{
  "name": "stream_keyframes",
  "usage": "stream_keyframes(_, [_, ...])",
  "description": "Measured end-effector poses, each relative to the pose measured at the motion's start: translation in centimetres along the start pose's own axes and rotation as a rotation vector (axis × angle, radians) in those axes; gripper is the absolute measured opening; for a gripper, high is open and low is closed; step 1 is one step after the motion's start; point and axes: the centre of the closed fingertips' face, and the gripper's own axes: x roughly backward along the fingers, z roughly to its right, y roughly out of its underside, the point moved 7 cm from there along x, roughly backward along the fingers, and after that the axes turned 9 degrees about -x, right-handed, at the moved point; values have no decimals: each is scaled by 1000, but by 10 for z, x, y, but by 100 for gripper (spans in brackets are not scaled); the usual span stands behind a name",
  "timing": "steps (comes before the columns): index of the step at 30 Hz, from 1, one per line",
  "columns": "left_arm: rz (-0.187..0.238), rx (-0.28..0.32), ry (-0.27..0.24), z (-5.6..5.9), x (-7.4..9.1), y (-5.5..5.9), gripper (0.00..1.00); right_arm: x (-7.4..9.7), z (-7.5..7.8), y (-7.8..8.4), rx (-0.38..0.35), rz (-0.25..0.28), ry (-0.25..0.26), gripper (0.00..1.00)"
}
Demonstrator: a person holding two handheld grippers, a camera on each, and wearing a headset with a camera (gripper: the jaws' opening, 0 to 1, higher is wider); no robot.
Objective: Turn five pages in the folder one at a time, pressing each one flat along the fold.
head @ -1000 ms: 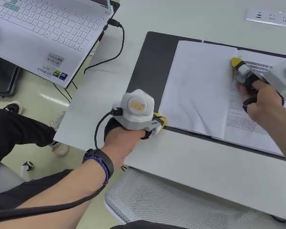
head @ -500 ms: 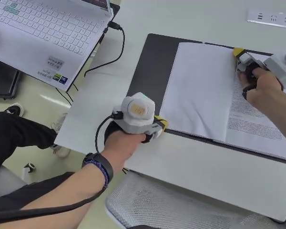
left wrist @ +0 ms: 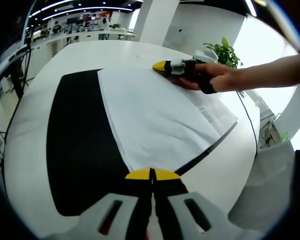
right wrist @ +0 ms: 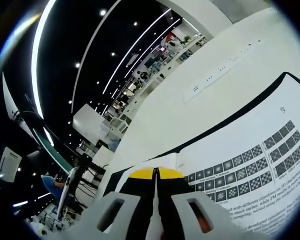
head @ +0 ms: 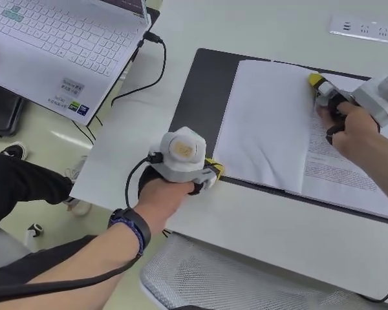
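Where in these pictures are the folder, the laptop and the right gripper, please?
folder (head: 200, 97): head view, on the bare black left cover.
laptop (head: 58, 39): head view, on its white keyboard.
right gripper (head: 315, 80): head view, between its yellow tips by the fold.

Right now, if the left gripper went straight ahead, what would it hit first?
Most likely the near corner of the blank page on the black folder, just ahead of the left gripper's shut fingers. Depth is hard to judge.

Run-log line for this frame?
step: fold press | right gripper: shut, tip on fold, far end | left gripper: shut, at folder near edge | turned page: left side
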Motion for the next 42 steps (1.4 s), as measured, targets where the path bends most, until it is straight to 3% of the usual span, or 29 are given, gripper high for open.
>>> stream_keyframes(5, [-1, -8, 6, -1, -1, 0, 0, 10, -1, 8, 37, -40, -33, 0])
stream_keyframes(11, [0, -16, 11, 0, 0, 0, 0, 31, -20, 26, 85, -73, -45, 0])
stream_keyframes(25, [8, -8, 7, 0, 0, 0, 0, 69, -39, 52, 102, -91, -61, 0])
stream_keyframes(35, [14, -5, 7, 1, 0, 1, 0, 90, -36, 65, 106, -101, -65, 0])
stream_keyframes(42, [13, 3, 9, 1, 0, 1, 0, 109, -34, 82, 118, -130, -81, 0])
